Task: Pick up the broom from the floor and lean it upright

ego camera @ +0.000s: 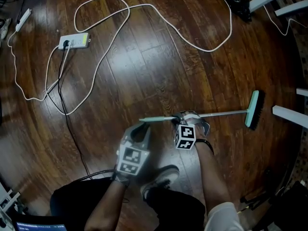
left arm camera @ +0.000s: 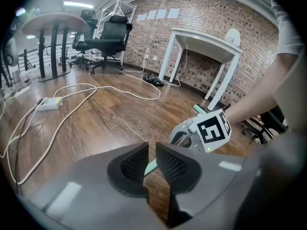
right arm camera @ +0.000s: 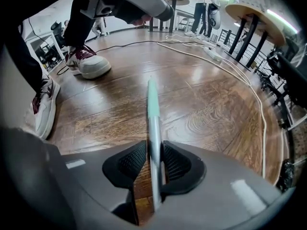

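Observation:
The broom lies flat on the wood floor, its metal handle running left to right. The teal brush head is at the right and the teal grip at the left. My right gripper points steeply down over the handle just right of the grip. In the right gripper view the handle lies between the jaws of my right gripper, and a thin gap shows beside it. My left gripper hovers at the grip's end. Its jaws stand slightly apart and hold nothing, and the grip shows beyond them.
A power strip with a long white cable and a black cord lies across the floor to the left and behind. White furniture legs stand right of the brush head. The person's shoe is just below the grippers.

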`<state>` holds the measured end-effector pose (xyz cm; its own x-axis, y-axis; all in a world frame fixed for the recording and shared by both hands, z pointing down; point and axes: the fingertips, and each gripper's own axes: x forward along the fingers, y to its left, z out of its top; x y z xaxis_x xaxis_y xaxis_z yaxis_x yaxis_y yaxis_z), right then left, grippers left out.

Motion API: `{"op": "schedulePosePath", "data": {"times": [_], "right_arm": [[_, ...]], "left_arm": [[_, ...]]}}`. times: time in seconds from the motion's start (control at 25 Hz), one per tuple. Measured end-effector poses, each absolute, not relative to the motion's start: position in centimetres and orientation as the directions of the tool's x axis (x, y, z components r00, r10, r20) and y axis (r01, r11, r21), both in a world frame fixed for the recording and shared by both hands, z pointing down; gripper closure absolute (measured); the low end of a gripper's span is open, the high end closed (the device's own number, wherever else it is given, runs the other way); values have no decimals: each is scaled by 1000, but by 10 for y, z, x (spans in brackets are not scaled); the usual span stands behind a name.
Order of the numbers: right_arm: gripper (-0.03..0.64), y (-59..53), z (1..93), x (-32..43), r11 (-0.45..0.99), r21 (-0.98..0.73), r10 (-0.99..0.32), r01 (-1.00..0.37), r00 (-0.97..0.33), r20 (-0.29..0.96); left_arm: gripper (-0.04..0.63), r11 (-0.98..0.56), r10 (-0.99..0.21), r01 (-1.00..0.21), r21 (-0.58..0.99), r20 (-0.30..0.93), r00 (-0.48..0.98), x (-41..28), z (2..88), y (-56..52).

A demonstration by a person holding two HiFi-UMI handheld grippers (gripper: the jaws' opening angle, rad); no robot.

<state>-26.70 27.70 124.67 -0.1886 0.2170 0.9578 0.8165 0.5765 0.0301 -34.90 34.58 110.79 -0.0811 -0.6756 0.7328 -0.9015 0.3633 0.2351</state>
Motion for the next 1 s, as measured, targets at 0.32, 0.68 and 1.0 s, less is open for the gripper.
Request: {"op": "schedulePosePath", "data": {"times": [0.32,0.68,1.0], "right_arm": [[525,280,1248,-263,548,15,224,836,-164,961],[522,272,1191,-271,625,86,215,776,-277,936],[520,246,1108,-273,706,153,168,692,-373,912]], "left_arm": [[574,350,-678,-905,239,731,-69,-347,1106,345],[574,341,-703,-915,214,705,-97,-363,1054,341],[574,275,-707,-947,165,702,-83,-363,982,330]]}}
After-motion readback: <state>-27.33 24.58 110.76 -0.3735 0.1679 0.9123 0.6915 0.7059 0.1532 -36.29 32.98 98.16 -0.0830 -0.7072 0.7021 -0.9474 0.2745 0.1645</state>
